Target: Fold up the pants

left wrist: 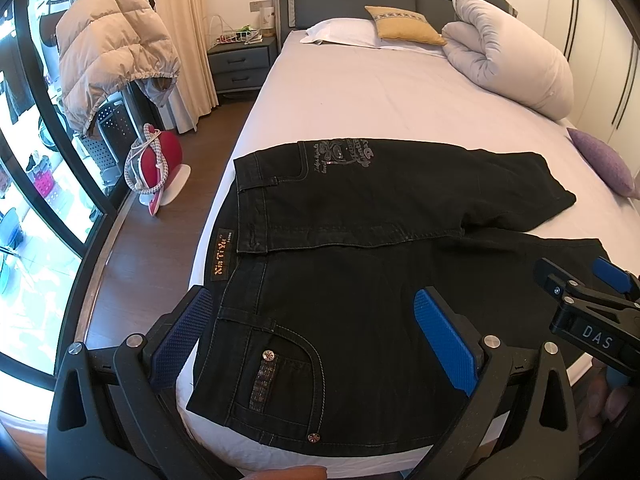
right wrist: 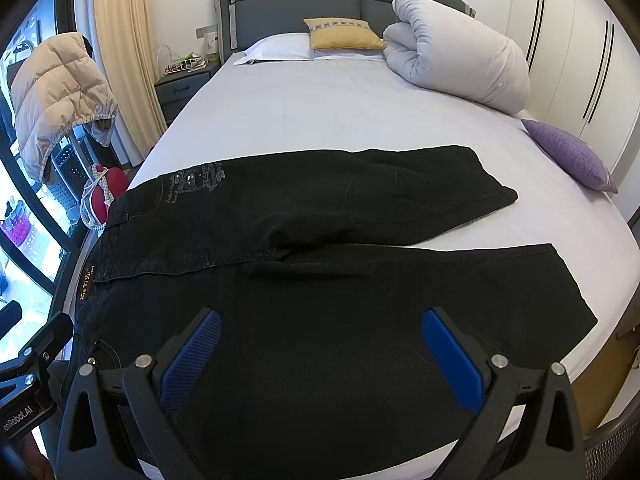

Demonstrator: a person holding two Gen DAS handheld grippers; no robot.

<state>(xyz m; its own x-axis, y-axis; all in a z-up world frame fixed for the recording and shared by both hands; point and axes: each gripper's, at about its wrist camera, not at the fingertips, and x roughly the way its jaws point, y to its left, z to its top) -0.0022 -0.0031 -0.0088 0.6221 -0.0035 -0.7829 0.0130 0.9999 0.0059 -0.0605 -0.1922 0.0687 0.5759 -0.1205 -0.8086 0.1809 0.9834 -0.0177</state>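
Observation:
Black jeans [left wrist: 360, 248] lie flat on the white bed sheet [left wrist: 360, 96], waistband at the left bed edge, both legs running right and spread apart. They also show in the right wrist view [right wrist: 320, 280]. My left gripper [left wrist: 316, 324] is open above the near front pocket and waistband, holding nothing. My right gripper [right wrist: 320, 348] is open above the near leg's thigh, holding nothing. The right gripper also shows at the right of the left wrist view [left wrist: 588, 284]. Part of the left gripper's body [right wrist: 28, 364] shows at the left edge of the right wrist view.
A rolled white duvet [right wrist: 460, 64], a yellow cushion [right wrist: 340, 34] and a white pillow [right wrist: 280, 48] lie at the headboard. A purple cushion [right wrist: 568, 156] lies at the bed's right edge. A nightstand [left wrist: 240, 64], a puffer jacket [left wrist: 112, 52] and a red object [left wrist: 160, 156] stand left of the bed.

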